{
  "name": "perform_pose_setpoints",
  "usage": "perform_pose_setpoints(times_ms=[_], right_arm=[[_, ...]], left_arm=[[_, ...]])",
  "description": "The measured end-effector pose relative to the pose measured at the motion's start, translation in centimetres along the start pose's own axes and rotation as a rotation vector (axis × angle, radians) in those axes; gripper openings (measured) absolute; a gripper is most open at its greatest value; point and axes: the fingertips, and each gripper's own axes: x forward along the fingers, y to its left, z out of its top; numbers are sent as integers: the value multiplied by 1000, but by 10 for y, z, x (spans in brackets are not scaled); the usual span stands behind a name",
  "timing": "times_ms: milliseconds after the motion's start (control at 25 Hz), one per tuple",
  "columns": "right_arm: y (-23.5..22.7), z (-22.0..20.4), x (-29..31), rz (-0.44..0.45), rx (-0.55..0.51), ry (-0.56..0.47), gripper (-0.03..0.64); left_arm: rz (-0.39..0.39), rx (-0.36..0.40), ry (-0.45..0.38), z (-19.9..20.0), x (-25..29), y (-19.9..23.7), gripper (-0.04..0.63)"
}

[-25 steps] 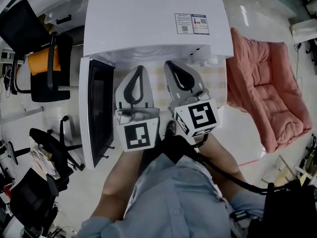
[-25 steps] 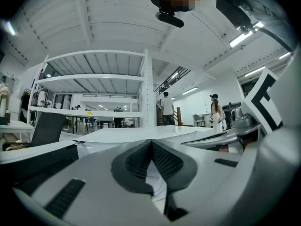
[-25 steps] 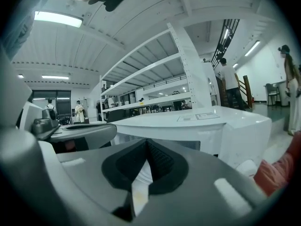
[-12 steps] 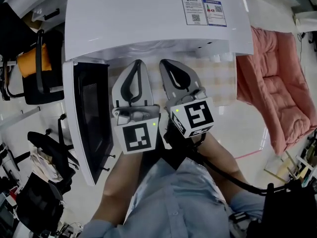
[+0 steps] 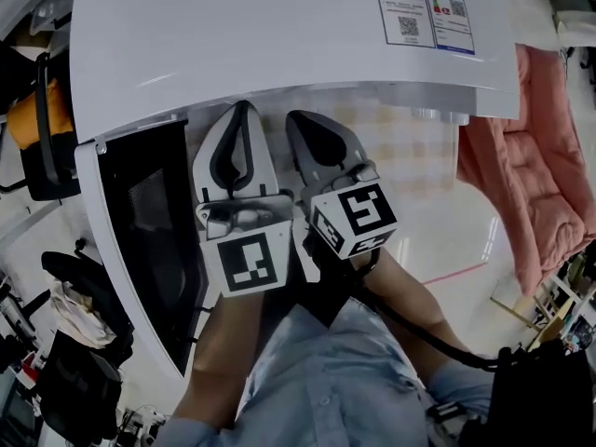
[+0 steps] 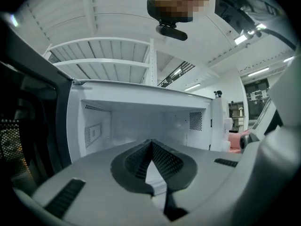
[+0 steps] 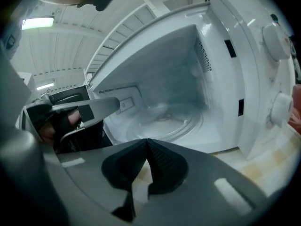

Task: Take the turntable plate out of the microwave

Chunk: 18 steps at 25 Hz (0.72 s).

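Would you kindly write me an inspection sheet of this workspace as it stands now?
Surface: checked surface under the microwave, whose door is swung open to the left.
Job's things: turntable plate lies inside the cavity, untouched.
Clutter: nothing seen.
Grippers: left gripper and right gripper both shut, empty, in front of the opening.
Cables: black cable trails from the right gripper across the person's arm.
Surroundings: pink cushion at right, office chair at left.

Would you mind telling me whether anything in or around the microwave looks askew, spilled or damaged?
Nothing stands out. The round clear glass turntable plate lies flat on the floor of the white microwave, whose dark-windowed door stands open, and no spill or damage shows.
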Motion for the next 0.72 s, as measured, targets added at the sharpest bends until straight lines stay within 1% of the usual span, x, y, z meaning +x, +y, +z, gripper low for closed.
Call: perform_pose_setpoints(times_ms=[80,240,280,360,520,720], right_arm=[[-2,-6,4,6,55,19,2],[-7,-16,11,30,253,40,3],[-9,-18,13,36,298,41,8],[-11,-21,16,49,374,41,40],[-13,-24,24,67,484,36,77],[-15,-25,33,95,604,20,97]], left_arm=[[4,-6,8,-1,3,4,6],[5,-12,26,-3,6,8,6],[5,-13,31,-3,6,9,6],[7,-16,40,-4,7,11,6],[3,-19,55,-6,10,13,6],[3,-22,70,-10,14,15,6]])
